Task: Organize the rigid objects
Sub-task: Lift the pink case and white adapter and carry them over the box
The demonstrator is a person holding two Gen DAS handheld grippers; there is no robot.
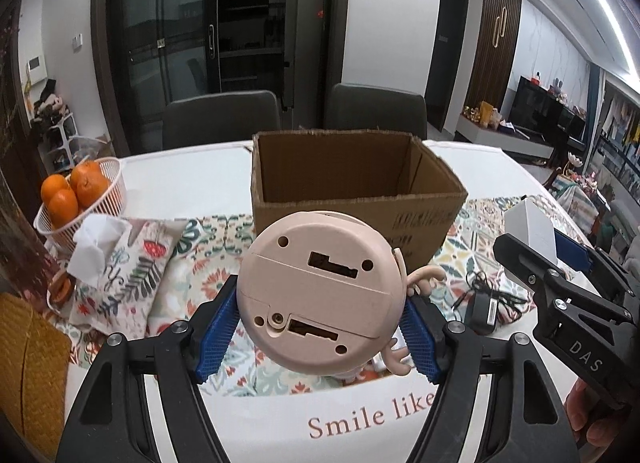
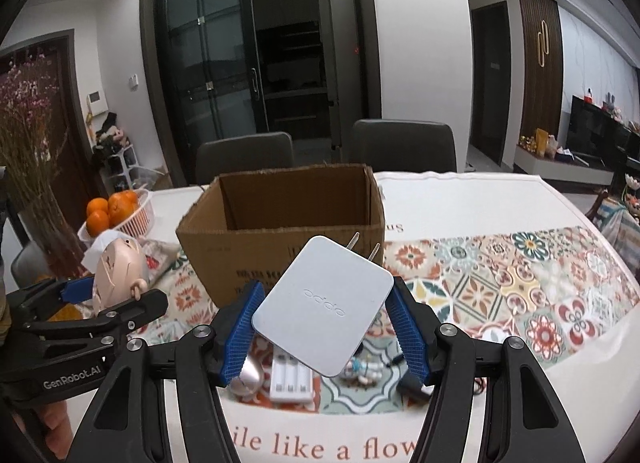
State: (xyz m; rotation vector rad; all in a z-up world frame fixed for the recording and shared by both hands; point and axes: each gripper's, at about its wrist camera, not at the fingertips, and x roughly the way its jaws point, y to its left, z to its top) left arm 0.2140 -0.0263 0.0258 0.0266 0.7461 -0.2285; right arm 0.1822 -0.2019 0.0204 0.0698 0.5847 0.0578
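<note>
A: Pink round gadget (image 1: 320, 295) clamped in left claw (image 1: 320, 333), lifted off bench (image 1: 192, 179)?
B: Yes. White charger (image 2: 324, 307) clamped in right claw (image 2: 326, 337), also aloft.
A: Beyond them?
B: Open cardboard box (image 1: 356, 199) just ahead, nothing between. Basket of oranges (image 1: 76, 191) far left; black adapter (image 1: 484, 311), white battery holder (image 2: 290, 381) lie below.

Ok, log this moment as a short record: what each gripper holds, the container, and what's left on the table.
left gripper: shut on the round pink plastic toy, its flat base towards the camera
right gripper: shut on the white flat wall charger, prongs pointing away
container: open brown cardboard box, upright beyond both grippers, nothing visible inside
left on patterned table runner: white battery holder, black adapter with cable
aside: white plastic basket of oranges
</note>
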